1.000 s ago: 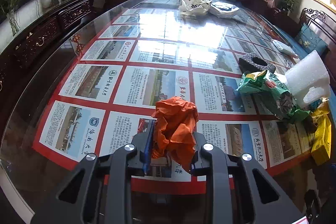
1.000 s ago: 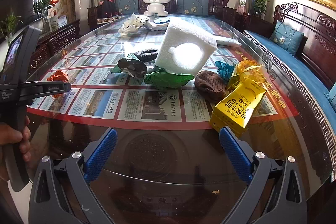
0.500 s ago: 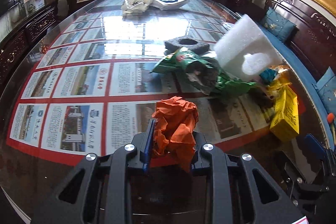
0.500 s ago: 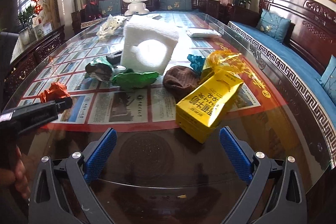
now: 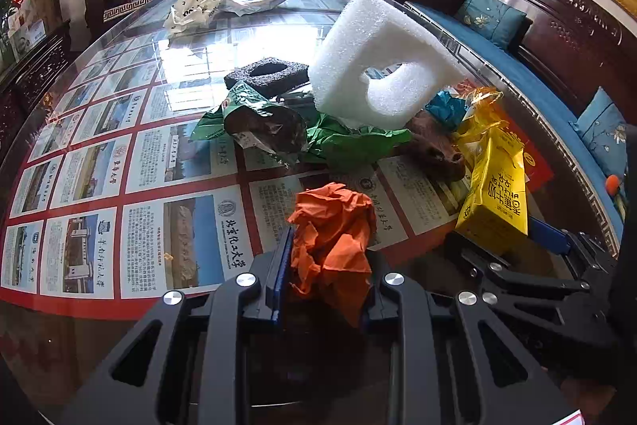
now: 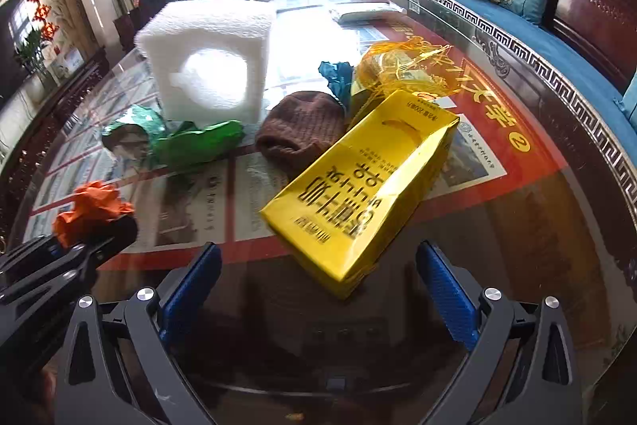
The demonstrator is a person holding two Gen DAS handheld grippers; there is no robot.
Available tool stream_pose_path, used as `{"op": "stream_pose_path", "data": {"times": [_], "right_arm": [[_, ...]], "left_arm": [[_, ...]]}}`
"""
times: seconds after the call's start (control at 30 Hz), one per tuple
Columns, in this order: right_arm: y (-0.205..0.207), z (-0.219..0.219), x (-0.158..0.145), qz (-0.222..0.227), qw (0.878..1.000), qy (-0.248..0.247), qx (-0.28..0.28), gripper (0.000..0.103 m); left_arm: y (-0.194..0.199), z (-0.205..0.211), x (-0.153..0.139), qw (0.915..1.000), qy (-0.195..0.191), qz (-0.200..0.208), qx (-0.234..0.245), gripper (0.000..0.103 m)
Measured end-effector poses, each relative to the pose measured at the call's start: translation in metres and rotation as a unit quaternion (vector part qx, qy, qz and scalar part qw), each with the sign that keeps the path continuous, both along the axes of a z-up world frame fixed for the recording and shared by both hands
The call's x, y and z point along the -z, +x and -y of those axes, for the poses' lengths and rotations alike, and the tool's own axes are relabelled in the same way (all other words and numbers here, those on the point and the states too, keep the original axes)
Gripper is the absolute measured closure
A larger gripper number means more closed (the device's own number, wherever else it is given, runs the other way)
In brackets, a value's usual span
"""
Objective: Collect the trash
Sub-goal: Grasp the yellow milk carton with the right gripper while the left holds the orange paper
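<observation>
Closer now than a second ago: yellow carton (image 6: 360,186) fills the view just ahead of right gripper (image 6: 318,289), jaws wide and closing, carton's near end between the tips, no contact. Left gripper (image 5: 324,275) clamped on orange paper wad (image 5: 332,237). Remaining ahead: foam block (image 6: 207,62), green wrappers (image 6: 195,142), brown hat (image 6: 302,130). No bin visible; carton's near end blurred

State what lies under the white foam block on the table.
The white foam block leans over a crumpled green wrapper and a brown knitted cloth. Whatever lies beneath its middle is hidden.
</observation>
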State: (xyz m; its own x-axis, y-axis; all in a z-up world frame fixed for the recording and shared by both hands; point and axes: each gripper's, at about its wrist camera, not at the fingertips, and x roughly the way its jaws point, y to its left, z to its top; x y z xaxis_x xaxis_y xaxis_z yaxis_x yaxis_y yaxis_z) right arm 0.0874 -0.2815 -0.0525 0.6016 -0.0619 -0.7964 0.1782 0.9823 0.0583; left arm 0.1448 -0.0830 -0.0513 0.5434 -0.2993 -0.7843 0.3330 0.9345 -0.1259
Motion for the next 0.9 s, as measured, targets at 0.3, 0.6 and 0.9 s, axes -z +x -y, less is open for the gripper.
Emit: {"op": "stream_pose_path", "data": {"times": [0.3, 0.6, 0.9], "right_arm": [[0.008, 0.011, -0.002, 0.005, 1.000, -0.013, -0.016, 0.046], [-0.030, 0.023, -0.010, 0.038, 0.997, -0.001, -0.062, 0.050], [-0.080, 0.033, -0.023, 0.071, 0.990, 0.028, -0.118, 0.050]], "left_arm": [[0.002, 0.008, 0.000, 0.9999, -0.008, -0.005, 0.006, 0.076], [-0.006, 0.021, -0.002, 0.9995, -0.017, -0.004, 0.025, 0.076], [-0.036, 0.029, 0.000, 0.9988, -0.029, -0.002, 0.040, 0.076]]}}
